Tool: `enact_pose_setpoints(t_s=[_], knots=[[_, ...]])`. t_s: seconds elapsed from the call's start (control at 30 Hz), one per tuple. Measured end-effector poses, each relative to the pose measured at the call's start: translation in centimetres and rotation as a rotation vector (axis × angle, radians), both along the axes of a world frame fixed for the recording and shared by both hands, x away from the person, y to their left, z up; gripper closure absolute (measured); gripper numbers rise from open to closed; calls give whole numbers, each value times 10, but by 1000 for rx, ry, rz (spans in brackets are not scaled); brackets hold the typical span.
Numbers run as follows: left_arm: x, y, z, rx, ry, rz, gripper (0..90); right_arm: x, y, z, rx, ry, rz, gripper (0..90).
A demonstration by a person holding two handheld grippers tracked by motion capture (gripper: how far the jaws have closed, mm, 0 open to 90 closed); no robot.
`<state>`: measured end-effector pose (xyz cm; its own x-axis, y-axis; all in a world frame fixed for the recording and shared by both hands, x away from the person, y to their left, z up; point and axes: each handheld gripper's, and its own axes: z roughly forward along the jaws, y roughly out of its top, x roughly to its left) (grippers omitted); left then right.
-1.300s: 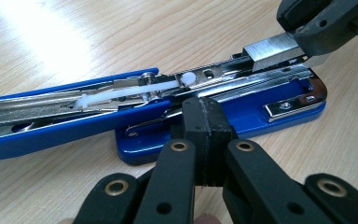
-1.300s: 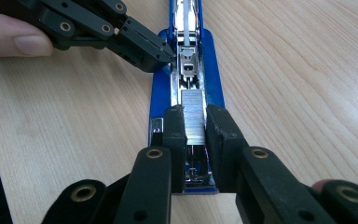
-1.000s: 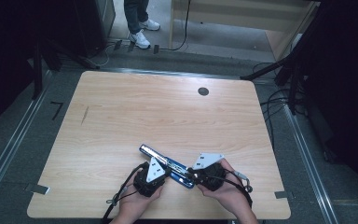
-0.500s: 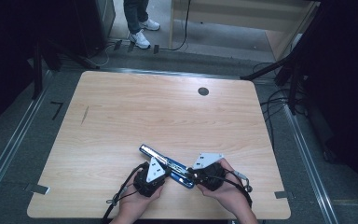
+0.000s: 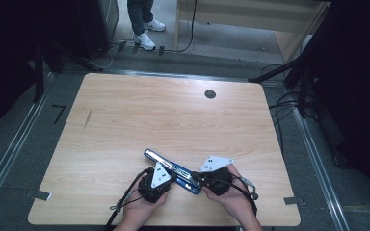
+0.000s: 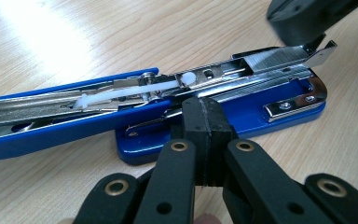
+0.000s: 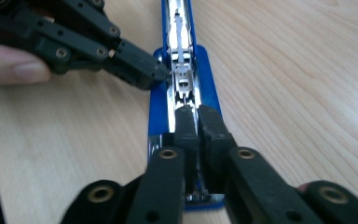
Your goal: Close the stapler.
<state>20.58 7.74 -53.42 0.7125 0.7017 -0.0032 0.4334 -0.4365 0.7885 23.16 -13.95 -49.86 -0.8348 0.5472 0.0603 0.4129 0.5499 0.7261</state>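
Note:
A blue stapler (image 5: 160, 160) lies folded open flat near the table's front edge, its metal magazine (image 6: 261, 60) facing up. My left gripper (image 6: 204, 109) is shut, and its tips press against the side of the stapler's blue base (image 6: 284, 93) at mid-length. It also appears in the high view (image 5: 172, 177) and in the right gripper view (image 7: 156, 74). My right gripper (image 7: 196, 116) is shut too, with its tips resting on the magazine's front end (image 7: 184, 84). It reaches in from the right (image 5: 195, 179) and shows at the top right of the left gripper view (image 6: 307, 21).
The wooden table (image 5: 149, 115) has a round cable hole (image 5: 210, 94) at the back. A person's shoes (image 5: 144, 39) stand on the floor beyond it. Cables (image 5: 289, 103) trail off the right side. Both hands sit at the table's front edge.

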Motion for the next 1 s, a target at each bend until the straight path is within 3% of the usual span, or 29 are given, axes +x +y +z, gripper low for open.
enact_pose_setpoints(t_s=[0.2,0.43,0.77,1.0], knots=[[0,0,0,1,0,0,900,2,6,-6,39,-19,-30,900],[0,0,0,8,-3,-4,900,6,8,-11,88,-6,-58,900],[0,2,0,-4,6,0,900,3,9,-11,52,0,-31,900],[2,8,1,-36,31,18,900,0,7,-10,31,-6,-31,900]])
